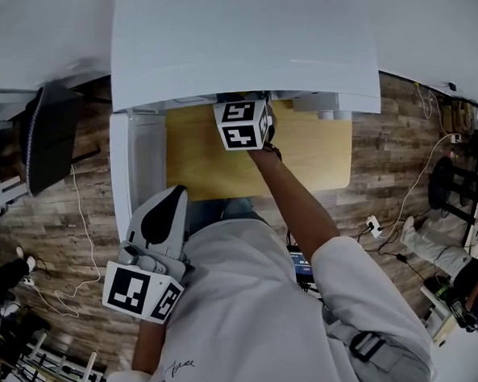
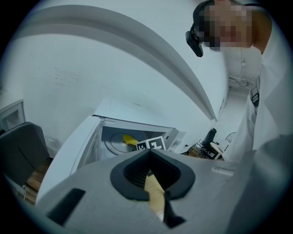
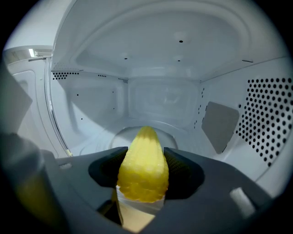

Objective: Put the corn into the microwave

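— Wood-plank floor (image 1: 56, 238) all round you. What stands on it?

— I'm at a tan table (image 1: 317, 153). A white microwave (image 1: 242, 41) covers its far edge, and the door (image 1: 137, 168) hangs open off the table's left edge.

— Where is the corn?

— It is in my right claw (image 3: 145, 151), which is clamped on it. The corn (image 3: 143, 176) sits between both black pads, pointed end forward and blunt end toward me. My arm stretches over the table, so claw and cob are inside the white cavity. The tip is over the round turntable (image 3: 176, 137), but I can't tell whether the cob touches the plate. Rows of small holes dot the cavity's right wall.

— And the other claw?

— My left claw (image 2: 149, 154) hangs close to my body, off the table's near left corner, and points toward the open door. Its jaws meet at the tips with nothing held between them. From there I see the yellow cob and the right claw's marker cube (image 2: 151, 144) in the microwave's mouth.
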The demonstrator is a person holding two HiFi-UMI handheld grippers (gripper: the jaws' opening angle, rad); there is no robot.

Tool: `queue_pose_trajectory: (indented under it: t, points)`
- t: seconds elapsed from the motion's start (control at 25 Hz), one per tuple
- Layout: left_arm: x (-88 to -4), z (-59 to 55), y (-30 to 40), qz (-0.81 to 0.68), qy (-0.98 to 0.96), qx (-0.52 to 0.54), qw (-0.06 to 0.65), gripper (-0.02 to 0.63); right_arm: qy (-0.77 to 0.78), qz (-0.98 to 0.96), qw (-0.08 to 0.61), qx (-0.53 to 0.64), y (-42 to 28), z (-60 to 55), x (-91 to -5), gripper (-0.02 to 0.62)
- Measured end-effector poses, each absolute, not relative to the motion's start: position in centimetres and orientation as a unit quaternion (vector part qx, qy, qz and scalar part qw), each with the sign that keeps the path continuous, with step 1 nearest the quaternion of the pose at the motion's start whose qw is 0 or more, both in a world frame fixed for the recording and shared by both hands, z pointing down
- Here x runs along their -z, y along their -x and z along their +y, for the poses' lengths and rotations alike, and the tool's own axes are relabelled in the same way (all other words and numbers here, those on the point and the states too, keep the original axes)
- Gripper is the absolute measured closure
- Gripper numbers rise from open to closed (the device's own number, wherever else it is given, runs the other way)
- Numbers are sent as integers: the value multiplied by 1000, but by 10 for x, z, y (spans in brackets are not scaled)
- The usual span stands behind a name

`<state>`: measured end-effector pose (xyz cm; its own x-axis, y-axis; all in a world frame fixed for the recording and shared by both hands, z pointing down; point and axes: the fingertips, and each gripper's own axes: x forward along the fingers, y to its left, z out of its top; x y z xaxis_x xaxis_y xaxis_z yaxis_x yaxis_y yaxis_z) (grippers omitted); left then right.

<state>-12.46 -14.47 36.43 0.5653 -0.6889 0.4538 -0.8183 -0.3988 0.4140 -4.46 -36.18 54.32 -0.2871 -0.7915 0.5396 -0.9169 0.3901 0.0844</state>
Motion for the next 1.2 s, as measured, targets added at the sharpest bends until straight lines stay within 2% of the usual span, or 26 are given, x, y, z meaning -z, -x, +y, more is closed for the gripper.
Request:
queue_pose_trajectory:
  t: [0.72, 0.92, 1.2]
  points:
    - [-364, -141, 124, -454, -830, -104, 307, 615, -544, -776, 305, -92, 45, -366, -557, 333]
    - [-362, -140, 124, -455, -831, -102, 305, 615, -543, -777, 298, -110, 42, -367, -558, 292]
    - [-360, -134, 118, -446, -837, -98, 302, 615, -534, -787, 287, -113, 44, -356, -549, 281]
